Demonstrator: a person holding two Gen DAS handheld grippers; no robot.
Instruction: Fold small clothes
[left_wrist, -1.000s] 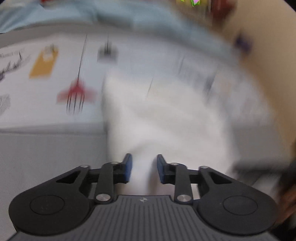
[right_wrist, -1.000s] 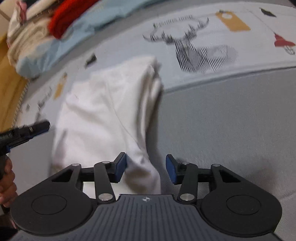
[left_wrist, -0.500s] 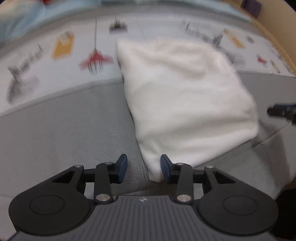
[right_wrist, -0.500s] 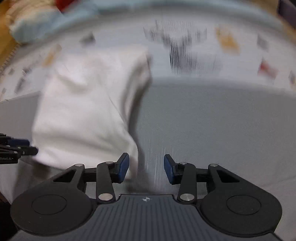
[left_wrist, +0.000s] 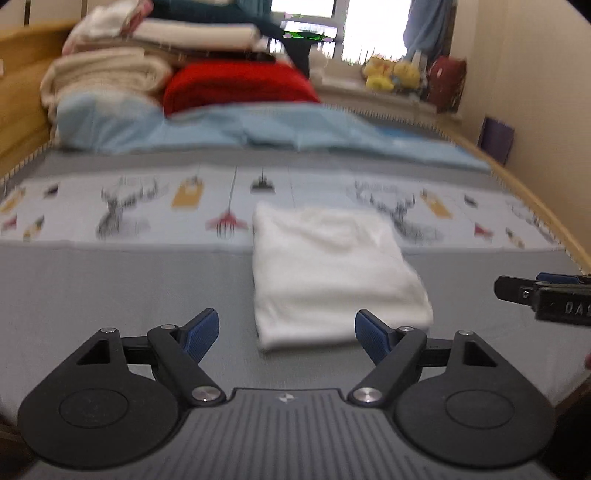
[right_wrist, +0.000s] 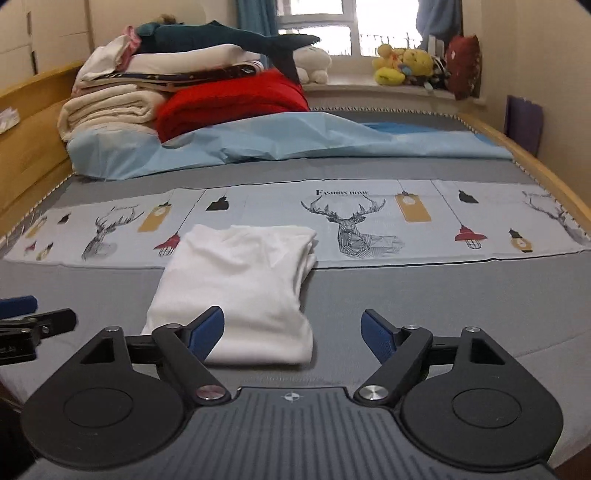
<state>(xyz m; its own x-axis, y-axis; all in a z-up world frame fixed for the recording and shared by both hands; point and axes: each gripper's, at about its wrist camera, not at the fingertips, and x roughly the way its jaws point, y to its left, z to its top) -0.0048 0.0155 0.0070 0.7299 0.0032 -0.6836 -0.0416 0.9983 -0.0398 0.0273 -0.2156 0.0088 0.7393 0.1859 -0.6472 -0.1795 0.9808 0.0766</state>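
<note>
A white garment lies folded into a flat rectangle on the grey bed cover, its far end on the printed strip. It also shows in the right wrist view. My left gripper is open and empty, held just short of the garment's near edge. My right gripper is open and empty, above the garment's near right corner. The right gripper's tip shows at the right edge of the left wrist view. The left gripper's tip shows at the left edge of the right wrist view.
A printed strip with deer and lamps crosses the bed. A light blue sheet, a red blanket and stacked folded bedding lie at the far end. Wooden bed rails run along both sides. Plush toys sit on the windowsill.
Both grippers have opened wide and drawn back from the white garment, which now lies folded flat. Both views have tilted up to show the far end of the bed.
</note>
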